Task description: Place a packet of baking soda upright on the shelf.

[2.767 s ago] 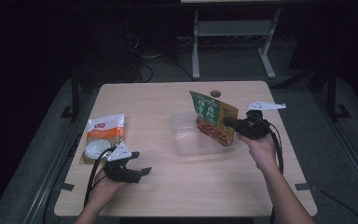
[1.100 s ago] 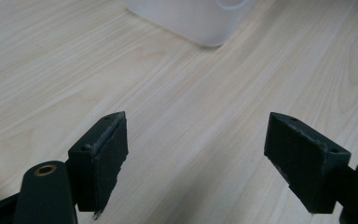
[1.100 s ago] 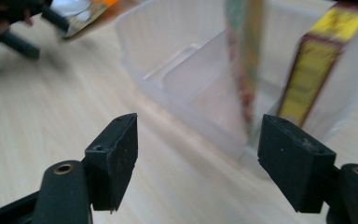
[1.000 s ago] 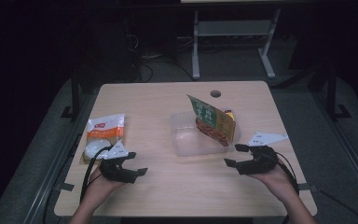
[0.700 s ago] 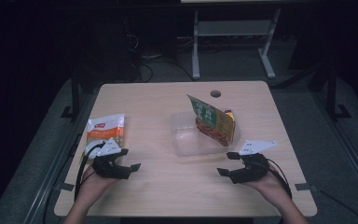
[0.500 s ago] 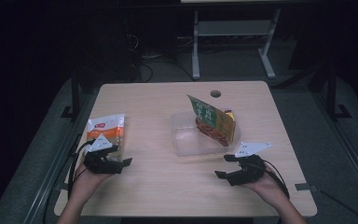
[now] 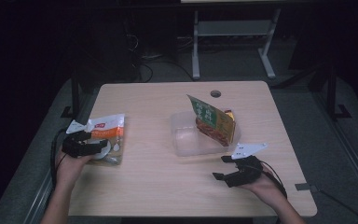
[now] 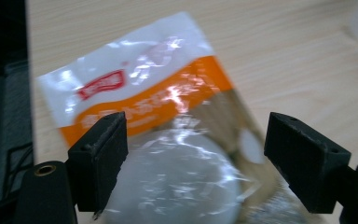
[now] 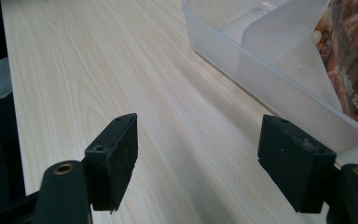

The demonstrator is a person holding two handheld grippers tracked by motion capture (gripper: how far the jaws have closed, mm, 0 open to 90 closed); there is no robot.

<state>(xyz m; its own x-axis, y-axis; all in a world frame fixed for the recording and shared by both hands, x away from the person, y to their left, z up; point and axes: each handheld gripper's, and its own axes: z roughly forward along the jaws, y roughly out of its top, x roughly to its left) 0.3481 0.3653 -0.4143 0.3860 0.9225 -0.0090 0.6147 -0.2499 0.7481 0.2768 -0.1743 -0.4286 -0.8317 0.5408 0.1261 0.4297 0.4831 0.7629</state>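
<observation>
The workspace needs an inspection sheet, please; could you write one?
Surface: light wooden table, round hole near far edge.
Job's things: green snack bag leaning in clear plastic container; orange-and-white packet flat at left edge.
Clutter: nothing seen.
Grippers: left claw open, straddling the packet; right claw open over bare table beside the container.
Cables: black cable trails off left edge.
Surroundings: dark room, grey floor, metal frame behind.

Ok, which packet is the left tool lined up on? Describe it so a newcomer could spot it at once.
Start at the wooden table and go to its left edge, well away from the clear plastic tub in the middle. The snack packet lies flat there, under the open left tool. Unlike the green-topped bag standing in the tub, it is white with an orange band.
</observation>
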